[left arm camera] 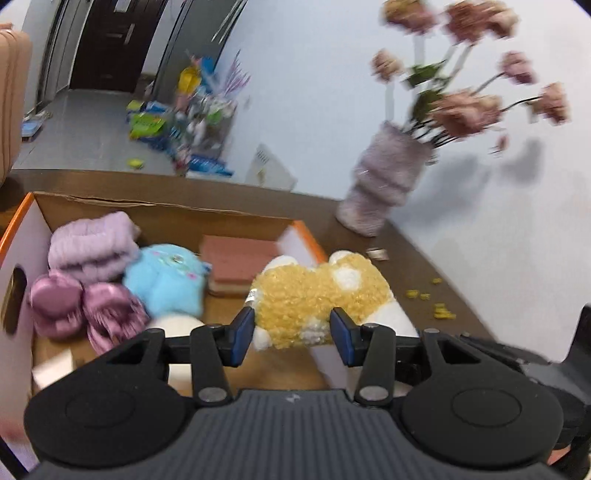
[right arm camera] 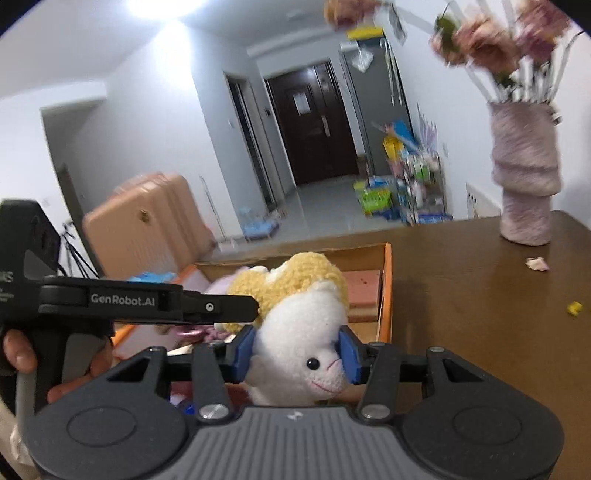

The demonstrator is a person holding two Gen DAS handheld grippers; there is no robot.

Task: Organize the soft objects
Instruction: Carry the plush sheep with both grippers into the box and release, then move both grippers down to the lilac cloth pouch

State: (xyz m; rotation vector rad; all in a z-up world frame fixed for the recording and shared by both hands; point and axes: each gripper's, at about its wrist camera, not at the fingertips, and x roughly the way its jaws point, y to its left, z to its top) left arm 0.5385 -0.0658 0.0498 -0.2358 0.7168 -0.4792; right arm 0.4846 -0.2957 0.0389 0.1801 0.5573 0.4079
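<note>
Over box (left arm camera: 166, 210) | both tongs grip curly-pile plush (left arm camera: 314, 295) | maybe dog

A brown wooden table (right arm camera: 480, 295) abuts a pale wall (left arm camera: 314, 92) ahead of the tongs, bearing a mauve textured vase (right arm camera: 524, 177) of pink flowers (left arm camera: 469, 110) up to their right, with yellow scraps (left arm camera: 439, 310) scattered on the tabletop. Beyond the table's far edge, grey floor tiles (right arm camera: 325, 206) run to a dark double door (right arm camera: 314, 122), with a cluttered rack of colourful packages (right arm camera: 406, 184) standing against the wall right of it. A peach suitcase (right arm camera: 144, 225) stands off to the left under bright ceiling light (right arm camera: 166, 7).
</note>
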